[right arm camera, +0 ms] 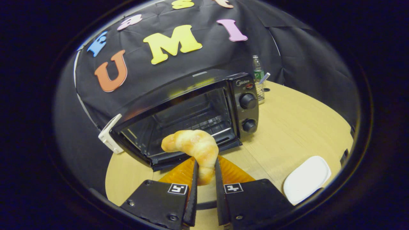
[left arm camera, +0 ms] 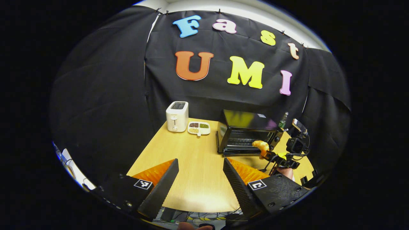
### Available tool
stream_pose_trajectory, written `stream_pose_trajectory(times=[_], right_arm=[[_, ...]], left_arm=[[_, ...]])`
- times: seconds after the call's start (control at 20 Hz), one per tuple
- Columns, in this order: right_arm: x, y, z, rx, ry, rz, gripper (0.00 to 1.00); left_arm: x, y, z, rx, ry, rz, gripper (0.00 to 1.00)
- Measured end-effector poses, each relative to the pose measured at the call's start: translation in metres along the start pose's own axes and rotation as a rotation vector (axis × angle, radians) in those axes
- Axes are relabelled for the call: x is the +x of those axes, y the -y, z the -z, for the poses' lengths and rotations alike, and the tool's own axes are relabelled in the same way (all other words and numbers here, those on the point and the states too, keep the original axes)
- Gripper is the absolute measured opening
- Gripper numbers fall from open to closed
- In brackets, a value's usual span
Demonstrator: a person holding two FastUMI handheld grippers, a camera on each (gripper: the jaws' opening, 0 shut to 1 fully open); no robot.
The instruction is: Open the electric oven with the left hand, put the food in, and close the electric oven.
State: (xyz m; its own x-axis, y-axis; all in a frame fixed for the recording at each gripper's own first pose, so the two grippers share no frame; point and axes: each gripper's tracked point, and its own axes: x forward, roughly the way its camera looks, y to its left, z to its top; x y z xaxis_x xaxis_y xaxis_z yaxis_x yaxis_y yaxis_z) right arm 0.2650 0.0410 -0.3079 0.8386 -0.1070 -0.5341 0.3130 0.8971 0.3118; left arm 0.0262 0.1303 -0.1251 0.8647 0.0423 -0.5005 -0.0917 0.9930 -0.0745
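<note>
Your table point(right arm camera: 297, 127) spans the lower half of both views, with the electric oven point(right arm camera: 191, 111) at the centre of the right gripper view, its door down and the cavity open. In the left gripper view the toaster point(left arm camera: 177, 116) stands left of centre, a divided snack tray point(left arm camera: 199, 127) just beside it. A white plate point(right arm camera: 306, 179) lies at the lower right of the right gripper view. Your right gripper point(right arm camera: 206, 175) has its jaws clenched on the croissant point(right arm camera: 195, 147), held just in front of the oven opening. Your left gripper point(left arm camera: 200, 177) hangs over the table at the bottom of its view, jaws released.
</note>
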Motion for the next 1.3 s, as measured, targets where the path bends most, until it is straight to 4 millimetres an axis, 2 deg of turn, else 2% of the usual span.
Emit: stream_pose_trajectory(times=[0.3, 0.5, 0.55, 0.7, 0.85, 1.0, 1.3], right_arm=[[0.057, -0.024, -0.024, 0.060, 0.057, -0.014, 0.27], [0.086, -0.030, -0.042, 0.059, 0.093, -0.031, 0.27], [0.092, -0.033, -0.044, 0.059, 0.102, -0.046, 0.29], [0.106, -0.044, -0.035, 0.054, 0.064, -0.104, 0.38], [0.093, -0.045, -0.036, 0.030, 0.080, -0.121, 0.64], [0.076, -0.036, -0.031, 0.013, 0.080, -0.115, 0.90], [0.021, -0.018, -0.011, 0.054, 0.029, -0.139, 0.89]], left_arm=[[-0.012, -0.033, 0.017, 0.028, -0.040, -0.080, 0.93], [-0.019, -0.041, 0.018, 0.030, -0.036, -0.108, 0.93], [-0.020, -0.041, 0.020, 0.033, -0.041, -0.113, 0.93], [-0.020, -0.038, 0.026, 0.041, -0.061, -0.116, 0.93], [-0.018, -0.026, 0.020, 0.049, -0.053, -0.100, 0.93], [-0.017, -0.010, 0.017, 0.054, -0.044, -0.072, 0.93], [-0.011, 0.026, 0.008, 0.049, -0.032, -0.017, 0.93]])
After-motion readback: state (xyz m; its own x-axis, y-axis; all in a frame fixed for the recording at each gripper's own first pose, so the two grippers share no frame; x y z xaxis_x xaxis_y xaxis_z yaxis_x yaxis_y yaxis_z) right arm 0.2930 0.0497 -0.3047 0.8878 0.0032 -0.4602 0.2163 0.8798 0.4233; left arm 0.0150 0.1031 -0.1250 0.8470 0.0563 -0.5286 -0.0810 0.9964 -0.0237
